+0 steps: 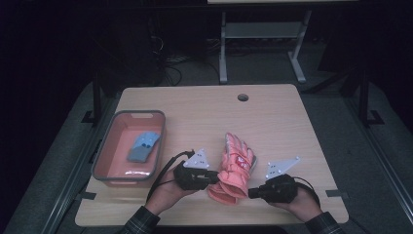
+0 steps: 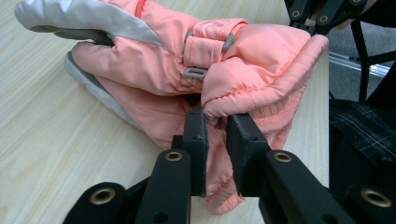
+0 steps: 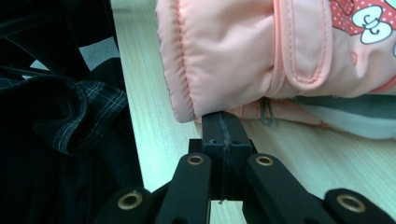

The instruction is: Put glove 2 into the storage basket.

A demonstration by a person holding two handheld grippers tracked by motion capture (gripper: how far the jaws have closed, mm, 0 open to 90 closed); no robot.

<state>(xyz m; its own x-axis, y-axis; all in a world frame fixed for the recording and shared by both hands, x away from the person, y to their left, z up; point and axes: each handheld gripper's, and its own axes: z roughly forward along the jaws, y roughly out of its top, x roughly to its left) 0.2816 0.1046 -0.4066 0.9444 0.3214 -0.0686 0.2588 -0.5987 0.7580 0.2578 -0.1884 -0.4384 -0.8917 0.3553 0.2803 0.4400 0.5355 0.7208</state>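
Both grip the pink glove (image 1: 234, 168) cuff near the table's front edge — left gripper (image 2: 215, 126) jaws slightly parted, cuff fabric between them; right gripper (image 3: 226, 122) clamped tight at the cuff's far side — probably spreading it.

The high view is dimly lit: the pale wooden table top (image 1: 272, 117) is picked out from above, while the surroundings are lost in near blackness and fine detail is softened by grain. Far brighter, even light is seen in both gripper views, where the padded salmon-pink ski glove (image 2: 154, 70) is rendered sharply with soft shadows beneath it. The nearest black jaw parts at the bottom edges are slightly blurred.
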